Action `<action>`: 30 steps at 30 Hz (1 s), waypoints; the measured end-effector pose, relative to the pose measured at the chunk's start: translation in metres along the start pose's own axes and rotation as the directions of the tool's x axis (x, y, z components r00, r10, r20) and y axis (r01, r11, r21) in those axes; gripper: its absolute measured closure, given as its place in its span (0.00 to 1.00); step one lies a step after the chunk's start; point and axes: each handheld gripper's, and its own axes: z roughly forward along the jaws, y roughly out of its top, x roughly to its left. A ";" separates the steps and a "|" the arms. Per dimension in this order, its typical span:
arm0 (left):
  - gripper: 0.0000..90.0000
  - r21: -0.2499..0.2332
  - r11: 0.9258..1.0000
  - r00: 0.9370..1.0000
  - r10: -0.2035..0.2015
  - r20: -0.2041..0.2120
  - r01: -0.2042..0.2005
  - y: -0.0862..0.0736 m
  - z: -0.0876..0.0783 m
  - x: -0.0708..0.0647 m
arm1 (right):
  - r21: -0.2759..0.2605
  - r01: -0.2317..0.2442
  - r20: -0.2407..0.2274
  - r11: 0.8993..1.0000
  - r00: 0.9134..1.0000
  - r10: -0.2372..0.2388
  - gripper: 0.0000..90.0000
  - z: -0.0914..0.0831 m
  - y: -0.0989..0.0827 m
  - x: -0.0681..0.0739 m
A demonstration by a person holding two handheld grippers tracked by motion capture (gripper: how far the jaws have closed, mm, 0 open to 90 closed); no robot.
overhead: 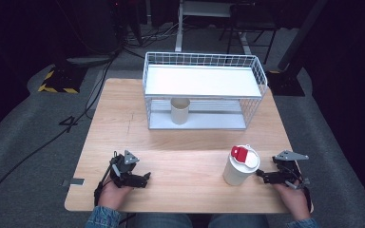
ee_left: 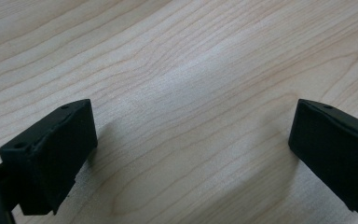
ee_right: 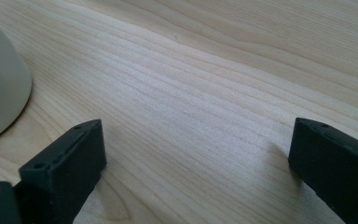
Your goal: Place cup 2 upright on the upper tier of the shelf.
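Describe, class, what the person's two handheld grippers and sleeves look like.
Both the left gripper and the right gripper are black, each with two blocky jaws and a grey three-cornered plate on top. A dark cable trails from each. The person wears blue denim sleeves.

**Materials and Finishes on the Table**

Table [overhead: 180,156]: pale wood, matt, with fine wavy grain, smooth to the eye. Wire basket [overhead: 204,90]: thin metal wire coated white, slightly glossy, with a flat white shelf [overhead: 199,80] inside, smooth and matt. Small cup [overhead: 180,110] under the shelf: cream paper or card, matt. Larger cup [overhead: 240,166] near the front: same matt cream wall, closed by a lid [overhead: 245,155] of white and red plastic, a little shiny. Left gripper [ee_left: 191,154] and right gripper [ee_right: 196,168]: black plastic jaws, matt, with slightly rough moulded faces and small screw holes. Sleeve [overhead: 103,217] at the bottom edge: blue denim cloth. Floor around the table: grey, dull, carpet-like.
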 end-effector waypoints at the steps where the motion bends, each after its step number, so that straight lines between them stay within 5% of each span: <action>1: 0.01 0.000 1.000 1.000 0.000 0.000 0.000 0.000 0.000 0.000 | 0.000 0.000 0.000 1.000 1.000 0.000 0.05 0.000 0.000 0.000; 6: 0.00 -0.034 0.999 0.998 -0.040 -0.044 0.038 0.003 0.007 -0.007 | -0.001 0.001 0.000 1.000 1.000 -0.001 0.05 0.000 0.000 0.000; 24: 0.00 -0.033 0.998 0.997 -0.054 -0.048 0.053 0.008 0.010 -0.008 | -0.002 -0.004 -0.026 1.000 1.000 0.004 0.09 -0.005 -0.001 0.000; 30: 0.00 -0.034 0.998 0.997 -0.055 -0.049 0.053 0.008 0.011 -0.008 | -0.040 0.018 -0.055 0.999 0.998 -0.021 0.09 -0.025 0.005 0.008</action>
